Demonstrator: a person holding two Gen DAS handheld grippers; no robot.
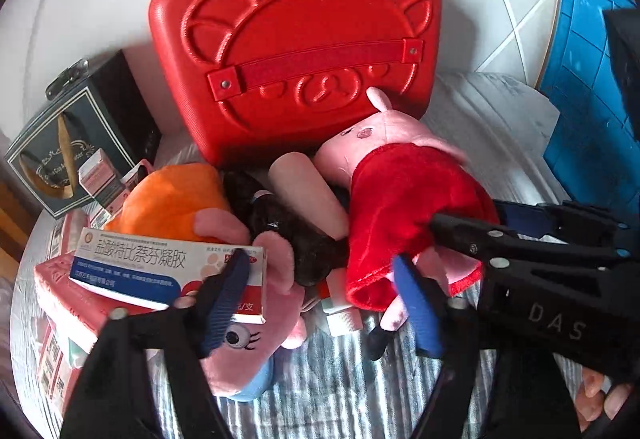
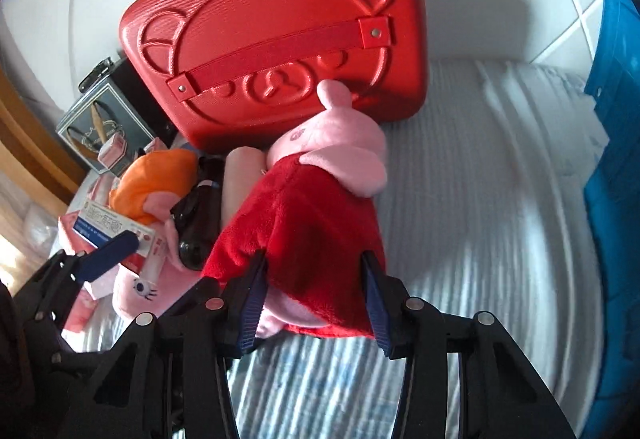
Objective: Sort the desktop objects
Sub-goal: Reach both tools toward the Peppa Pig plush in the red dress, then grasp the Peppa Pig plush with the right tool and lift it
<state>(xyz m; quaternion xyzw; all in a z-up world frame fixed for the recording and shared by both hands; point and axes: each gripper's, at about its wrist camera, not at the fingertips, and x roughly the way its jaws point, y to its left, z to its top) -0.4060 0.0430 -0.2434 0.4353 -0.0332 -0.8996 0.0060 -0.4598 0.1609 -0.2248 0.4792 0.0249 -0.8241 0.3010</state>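
**Right wrist view: your fingers clamp the pig plush's red dress**

Right wrist view shows your right gripper (image 2: 314,297) pressed in on the pig plush (image 2: 320,207), its ribbed blue pads sunk into both sides of the fuzzy red velvet dress; the jaws stand moderately apart, filled by the soft body. The plush lies on the striped cloth (image 2: 480,239), its pink head at the far end, one ear touching the red case (image 2: 280,39), a hard ribbed shell with an embossed bear face, a flat strap and two loop handles.

Your left gripper (image 1: 324,295) hangs wide open over the clutter to the left. One blue pad overlaps the glossy medicine box (image 1: 160,271); you cannot tell whether it touches. Between box and pig sit an orange plush (image 1: 172,199), a smooth beige cylinder (image 1: 308,195) and a dark shiny object (image 1: 296,235). A dark gift box (image 1: 68,147) stands far left, and a blue ribbed crate (image 1: 588,91) stands at the right.
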